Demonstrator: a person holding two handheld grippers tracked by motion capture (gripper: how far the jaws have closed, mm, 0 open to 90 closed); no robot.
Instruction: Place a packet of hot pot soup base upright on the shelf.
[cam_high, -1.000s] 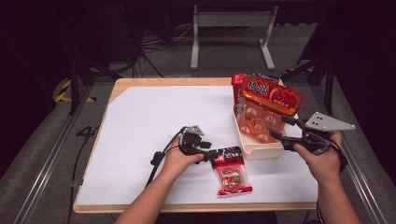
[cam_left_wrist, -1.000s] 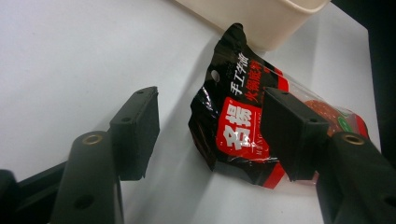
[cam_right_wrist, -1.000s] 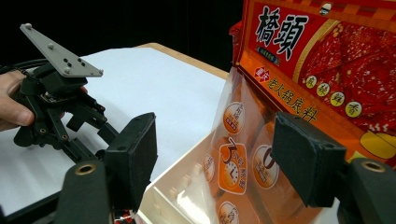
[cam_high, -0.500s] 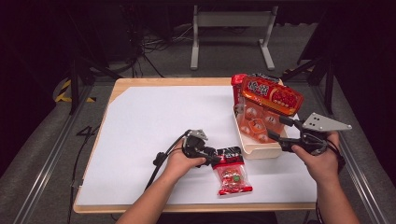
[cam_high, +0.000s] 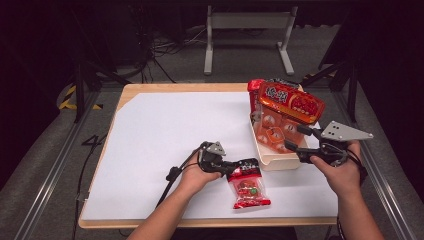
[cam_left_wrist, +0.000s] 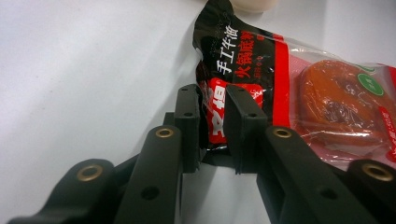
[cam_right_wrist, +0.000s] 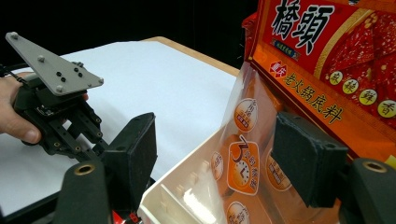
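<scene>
Two grippers, one per hand, over a white-covered table (cam_high: 150, 130). Left gripper (cam_high: 231, 169) low near the front edge, jaws just closed in onto the top corner of a small red and black sachet (cam_high: 248, 184), the black seal pinched between the pads. Sachet otherwise flat on the white sheet, just in front of the cream tray (cam_high: 270, 159). One tray, at the right side of the table, holding clear orange pouches (cam_high: 272, 131) standing on edge; at least two, exact count not clear. One large red-orange packet (cam_high: 290, 101) lying across the tops of those pouches. Right gripper (cam_high: 299, 141) at the tray's near right corner, jaws set wide apart, nothing clamped. Left gripper view: sachet (cam_left_wrist: 289, 88) close up, white lettering and a round orange block under clear film, the nipped corner plain. Right gripper view: clock emblems on the pouches (cam_right_wrist: 243, 163), tray rim (cam_right_wrist: 173, 191) between the two pads, large packet (cam_right_wrist: 336, 60) overhead, left gripper's grey plate beyond.
</scene>
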